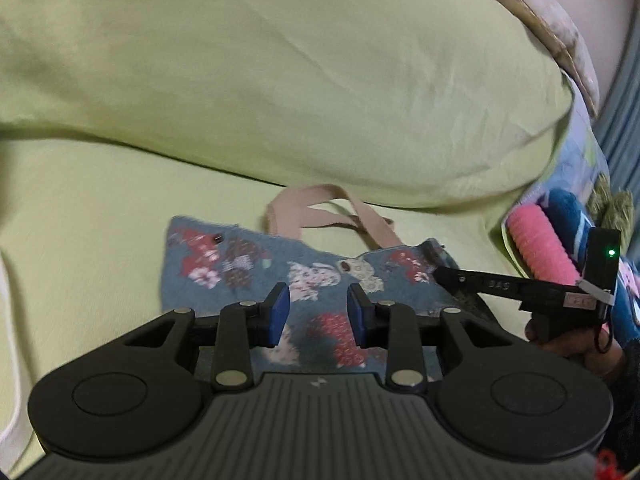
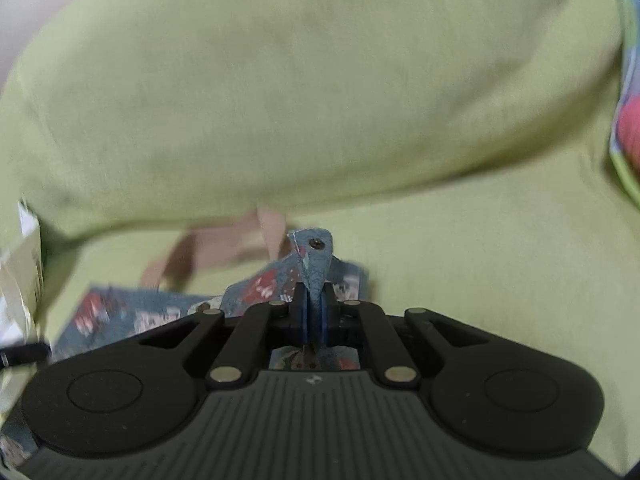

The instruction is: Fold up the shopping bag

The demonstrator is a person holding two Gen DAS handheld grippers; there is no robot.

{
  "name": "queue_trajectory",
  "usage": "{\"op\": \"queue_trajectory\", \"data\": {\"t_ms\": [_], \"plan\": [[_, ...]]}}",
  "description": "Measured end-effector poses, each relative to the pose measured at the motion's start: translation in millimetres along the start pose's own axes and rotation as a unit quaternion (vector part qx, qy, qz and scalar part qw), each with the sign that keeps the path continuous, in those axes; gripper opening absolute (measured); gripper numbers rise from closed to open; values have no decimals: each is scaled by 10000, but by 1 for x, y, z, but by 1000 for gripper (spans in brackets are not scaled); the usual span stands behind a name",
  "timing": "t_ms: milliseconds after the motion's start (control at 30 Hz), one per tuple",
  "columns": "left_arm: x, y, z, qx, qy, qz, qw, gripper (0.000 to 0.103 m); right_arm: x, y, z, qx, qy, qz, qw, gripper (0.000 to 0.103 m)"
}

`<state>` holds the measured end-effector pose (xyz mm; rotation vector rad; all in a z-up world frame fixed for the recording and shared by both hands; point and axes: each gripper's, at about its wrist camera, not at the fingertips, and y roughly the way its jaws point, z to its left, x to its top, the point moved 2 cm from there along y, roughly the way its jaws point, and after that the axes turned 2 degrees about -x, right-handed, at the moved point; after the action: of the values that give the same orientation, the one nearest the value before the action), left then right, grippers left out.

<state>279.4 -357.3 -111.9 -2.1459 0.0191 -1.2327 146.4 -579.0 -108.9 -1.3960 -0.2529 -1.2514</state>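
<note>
A blue shopping bag (image 1: 248,268) with a floral print and pink strap handles (image 1: 320,216) lies flat on a light green bed sheet. My left gripper (image 1: 318,316) hovers over the bag's middle, its blue pads apart with nothing pinched. My right gripper (image 2: 314,312) is shut on the bag's right corner (image 2: 316,256), which stands up between the pads and carries a small snap button. In the left wrist view the right gripper (image 1: 444,274) reaches in from the right at that corner, held by a hand (image 1: 576,348).
A large light green pillow (image 1: 280,80) lies just behind the bag. Soft toys, one pink (image 1: 540,248) and one blue (image 1: 568,216), sit at the right edge. White paper or plastic (image 2: 20,280) shows at the left of the right wrist view.
</note>
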Motion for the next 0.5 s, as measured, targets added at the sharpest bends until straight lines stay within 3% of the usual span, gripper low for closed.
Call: {"op": "queue_trajectory", "data": {"t_ms": [133, 233, 267, 300, 333, 433, 500], "plan": [[10, 34, -11, 209, 478, 526, 9973, 35, -5, 4, 4, -114, -126, 77, 9998, 7], [11, 62, -9, 618, 833, 974, 9898, 34, -2, 12, 9, -230, -276, 206, 9991, 12], [11, 68, -6, 718, 879, 1044, 9880, 34, 1, 13, 10, -332, -385, 206, 9985, 21], [10, 71, -3, 754, 907, 1071, 9872, 34, 3, 11, 13, -497, -532, 148, 9972, 38], [9, 73, -1, 773, 909, 1088, 9869, 34, 5, 5, 15, -680, -702, 44, 9952, 43], [8, 75, 5, 827, 889, 1085, 9867, 34, 3, -28, 28, -762, -1202, -439, 9889, 44], [7, 77, 6, 889, 958, 1049, 9859, 34, -7, -52, 38, -456, -1548, -574, 9852, 38]]}}
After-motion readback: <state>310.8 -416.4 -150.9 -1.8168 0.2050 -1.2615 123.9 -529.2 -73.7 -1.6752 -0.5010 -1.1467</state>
